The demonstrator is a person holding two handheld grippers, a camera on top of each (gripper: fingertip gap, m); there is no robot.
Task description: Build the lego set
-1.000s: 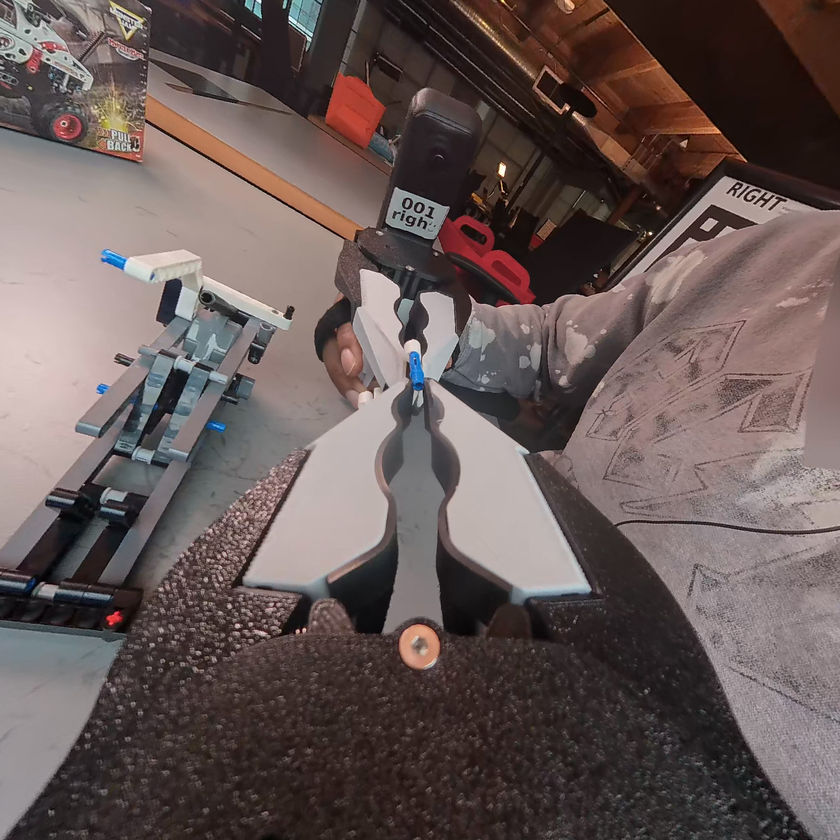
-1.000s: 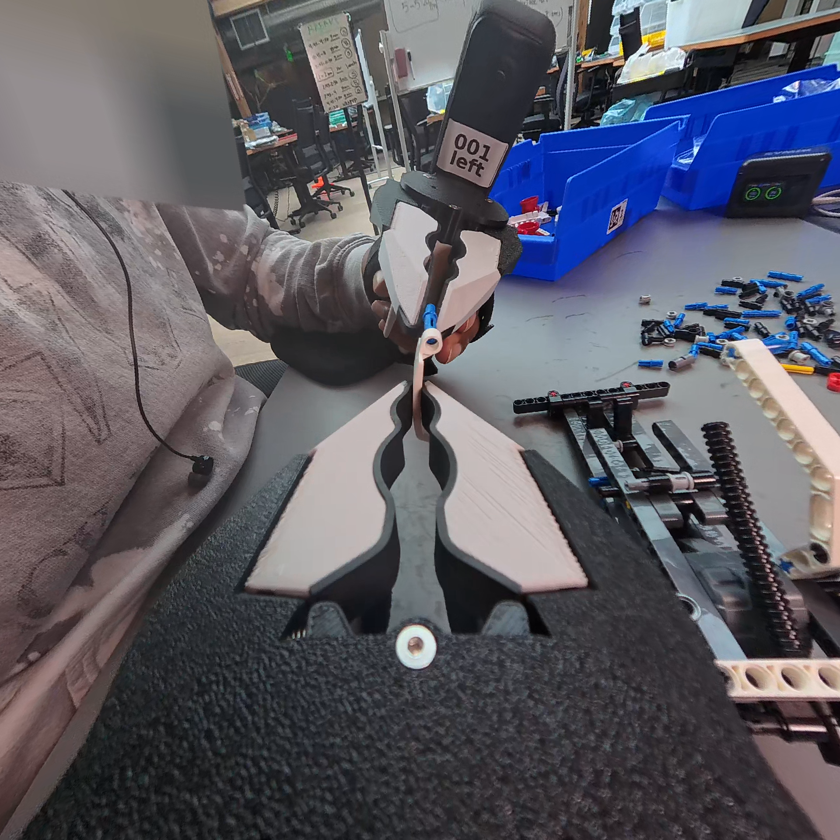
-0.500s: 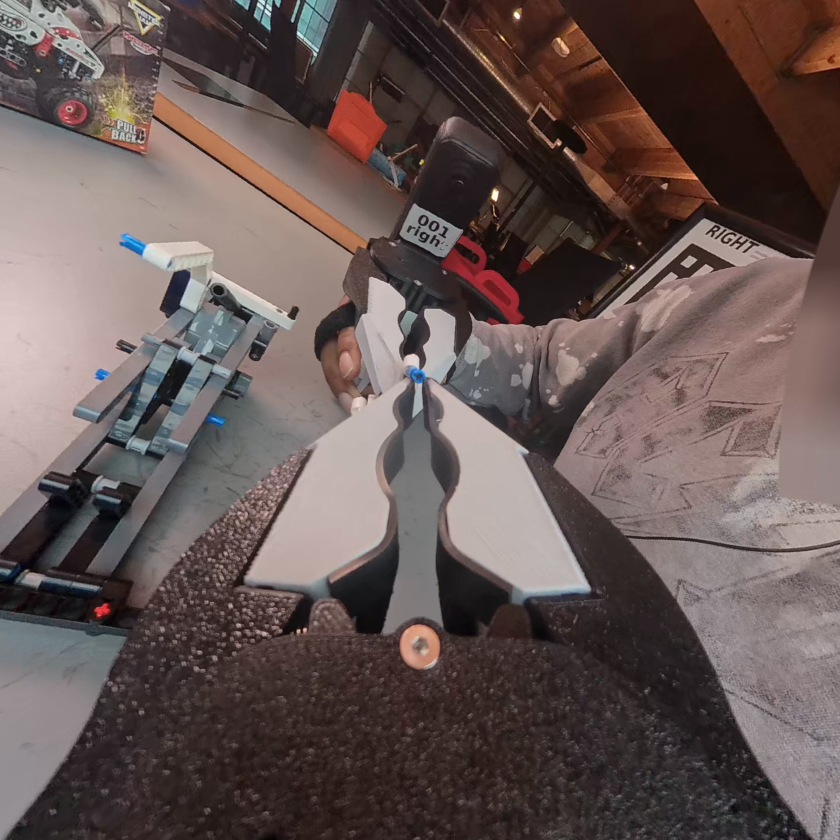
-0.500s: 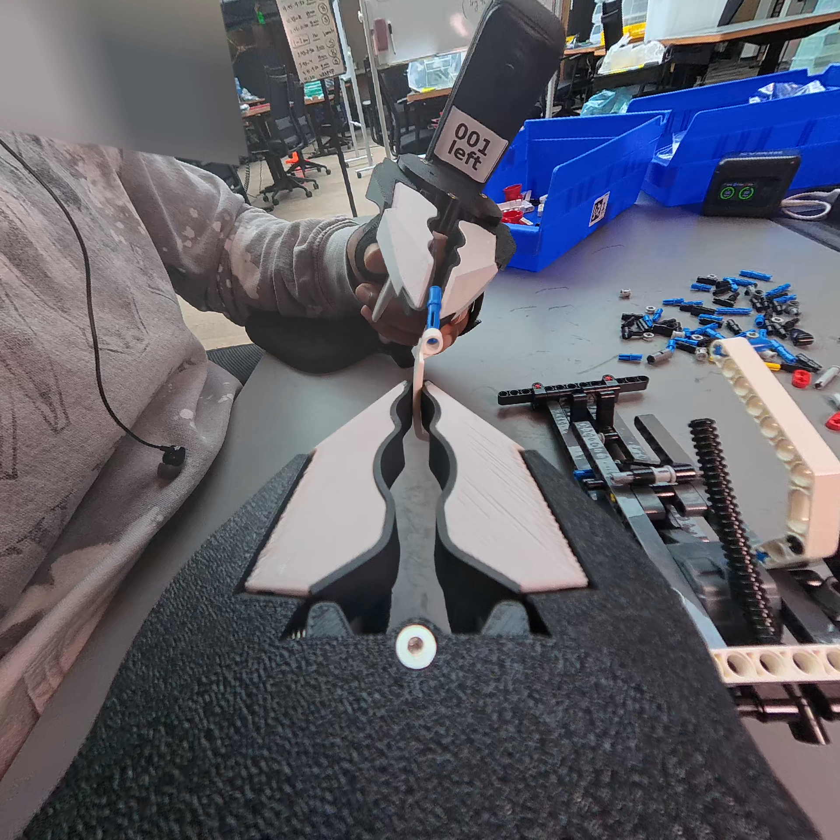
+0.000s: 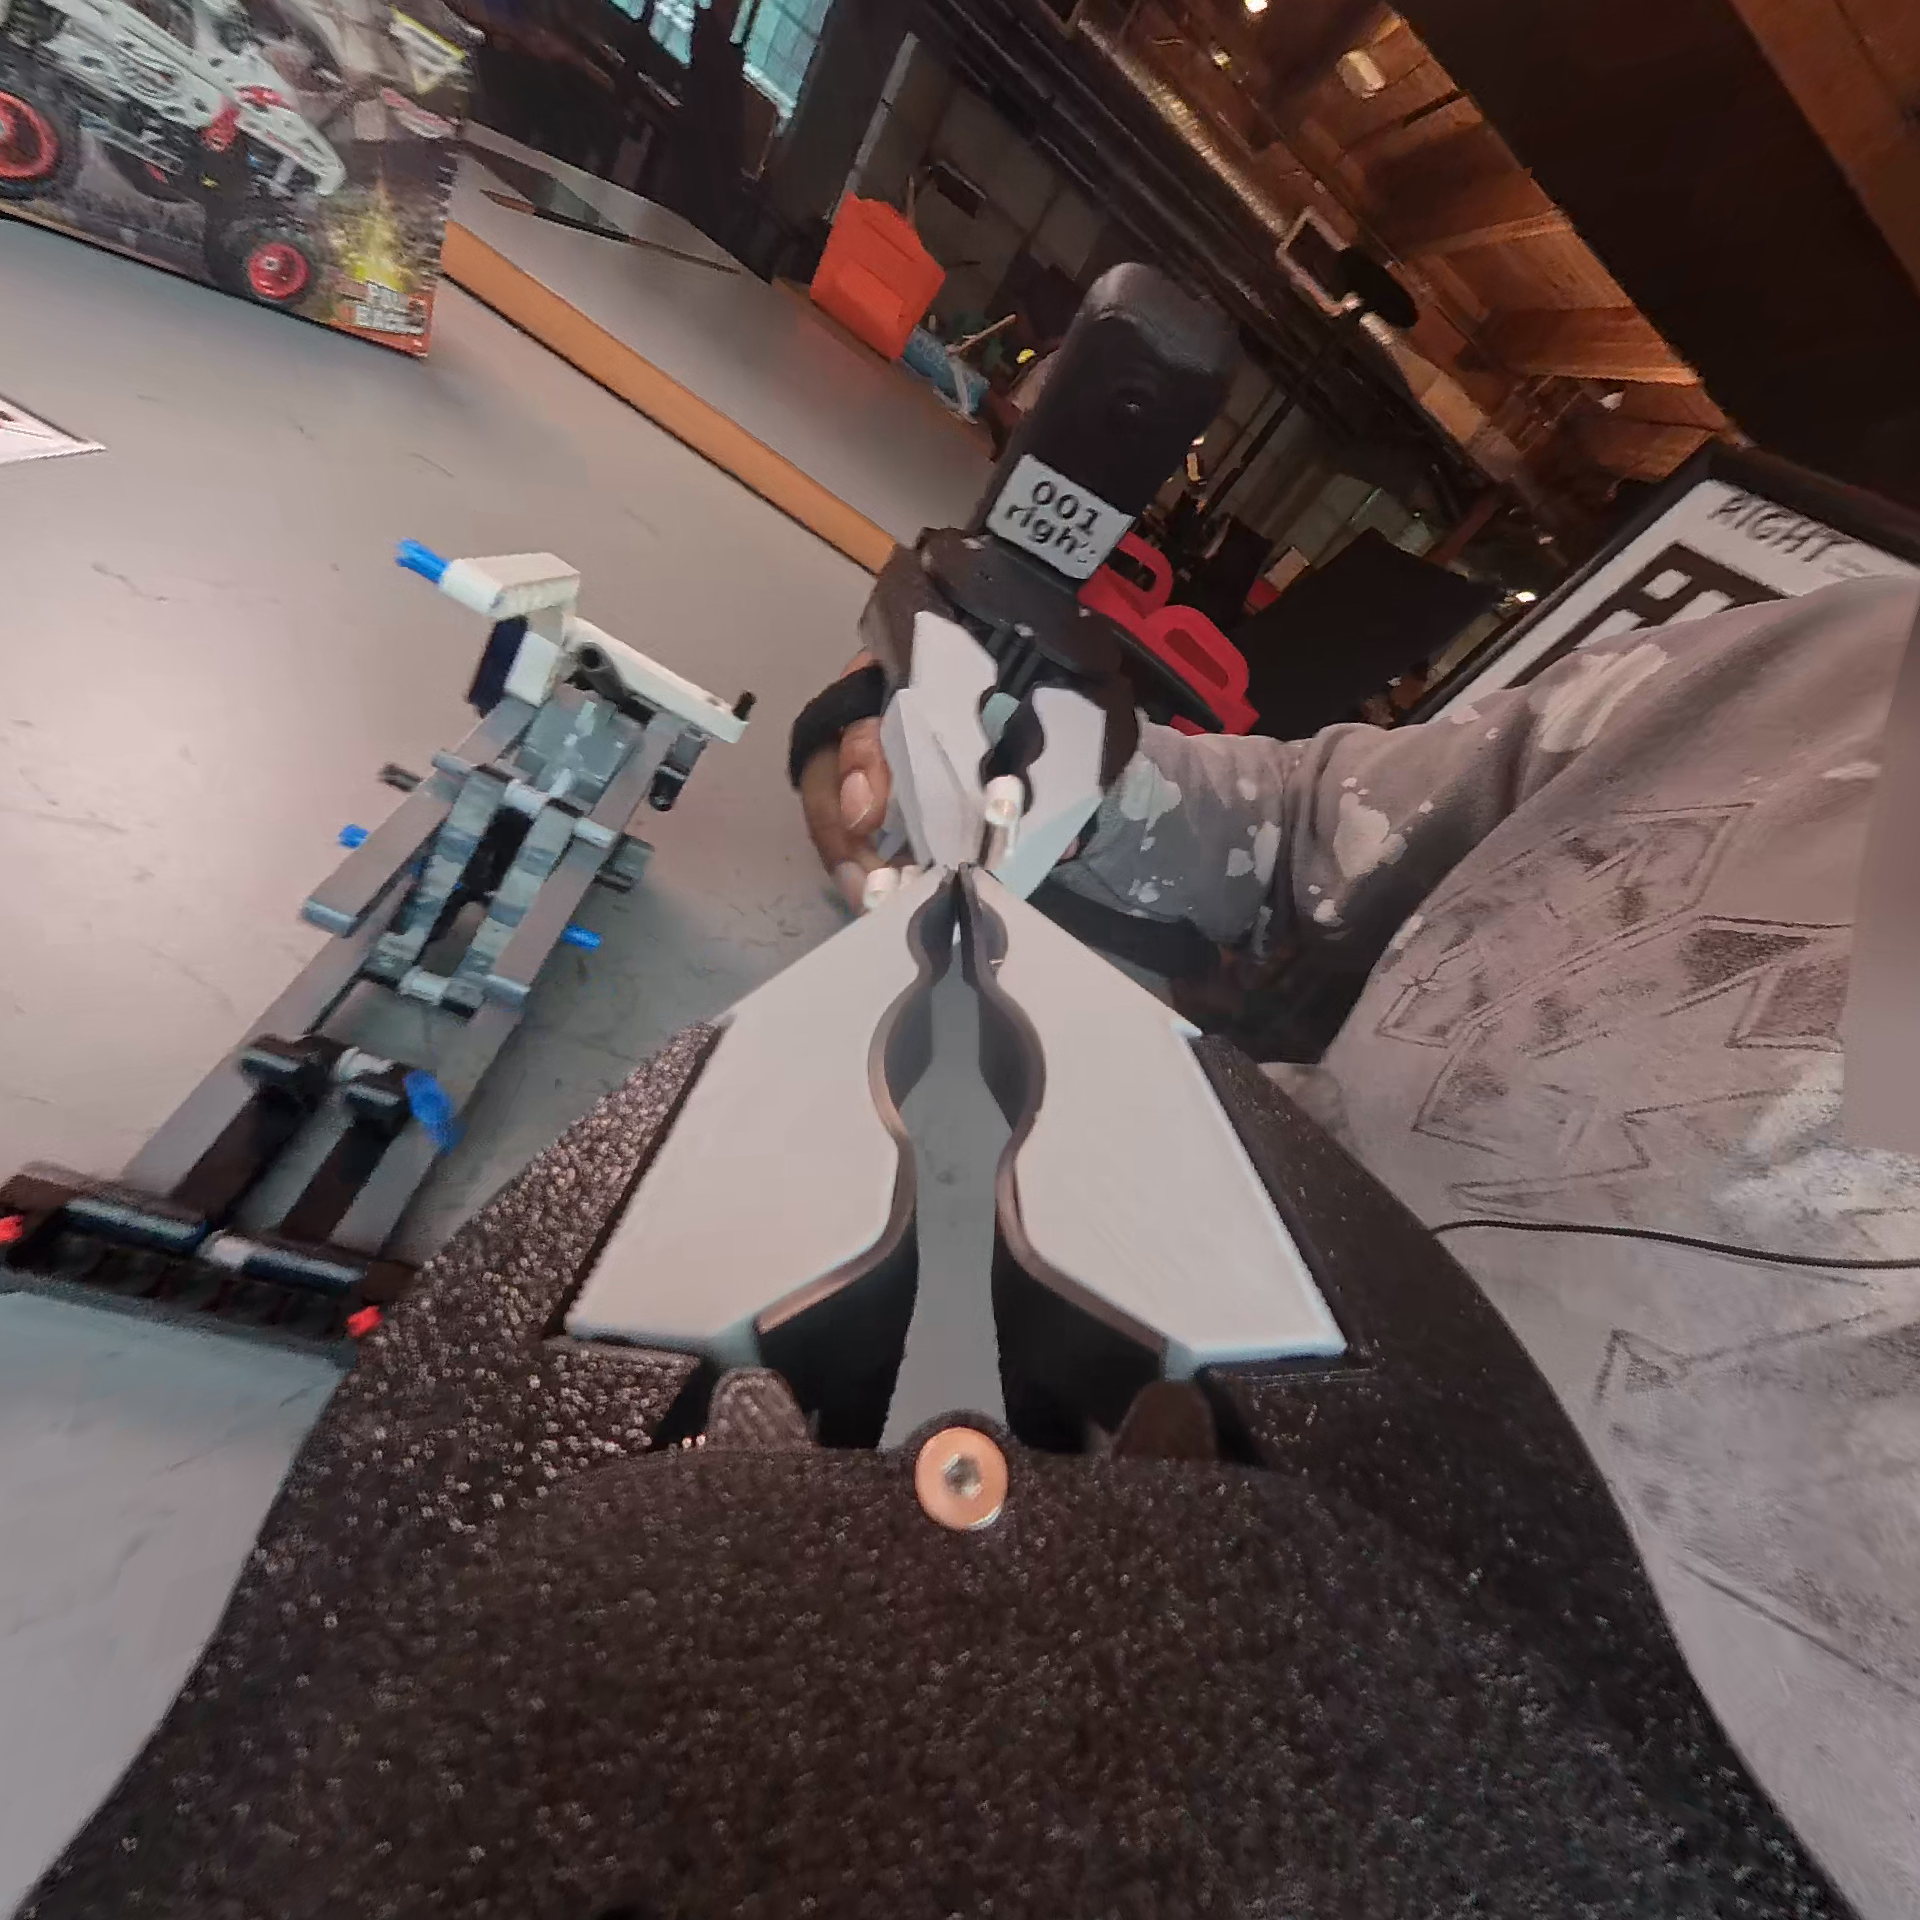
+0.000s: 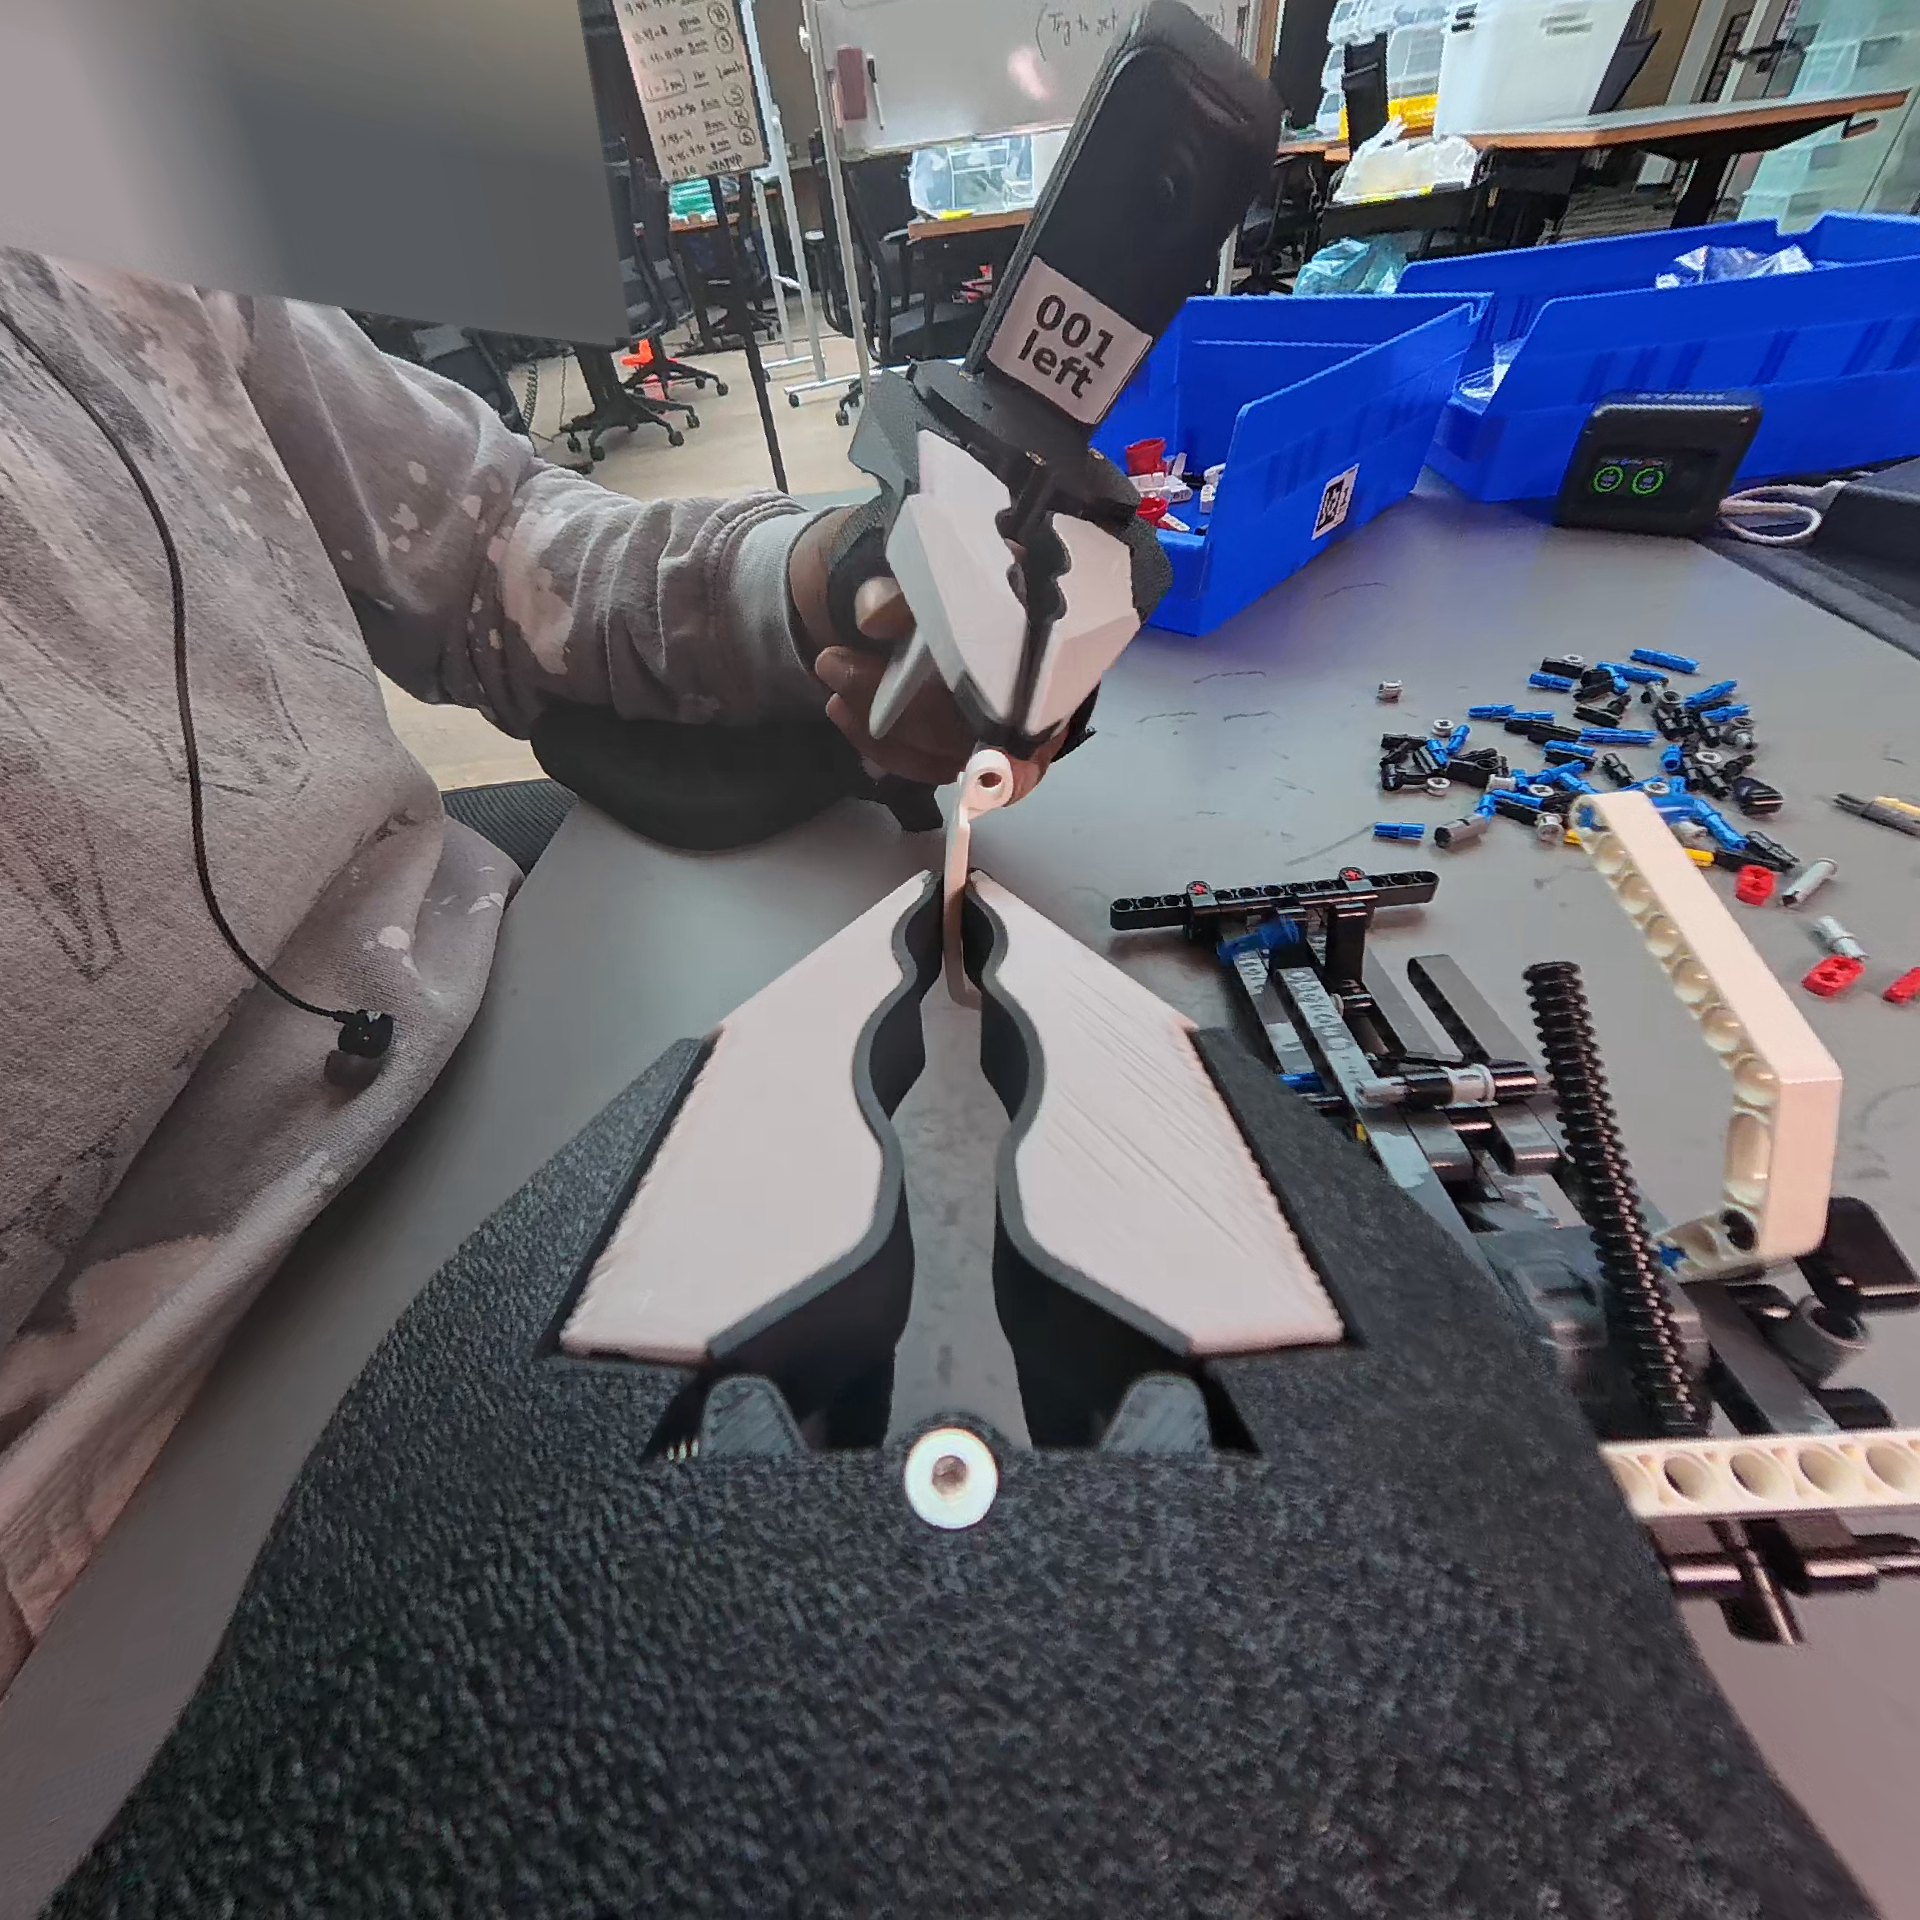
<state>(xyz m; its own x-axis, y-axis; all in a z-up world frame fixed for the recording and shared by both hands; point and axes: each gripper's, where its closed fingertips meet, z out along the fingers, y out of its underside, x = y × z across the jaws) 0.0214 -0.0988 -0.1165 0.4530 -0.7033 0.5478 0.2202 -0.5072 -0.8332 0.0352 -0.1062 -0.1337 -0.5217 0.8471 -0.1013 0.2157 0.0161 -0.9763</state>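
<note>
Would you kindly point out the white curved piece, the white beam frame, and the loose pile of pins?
white curved piece (image 6: 958, 883), right wrist view, its narrow stem.
white beam frame (image 6: 1704, 997), right wrist view, long side.
loose pile of pins (image 6: 1590, 743), right wrist view, pile's middle.

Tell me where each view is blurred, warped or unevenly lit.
Left wrist view: wide-angle bending tilts the grey table; the chassis smears at its near end; the ceiling background is dim and warm. Right wrist view: evenly bright, the white beam and chassis soften toward the right edge; the grey patch top left is masking laid on afterwards. Both hand-held gripper bodies look sharp.
</note>
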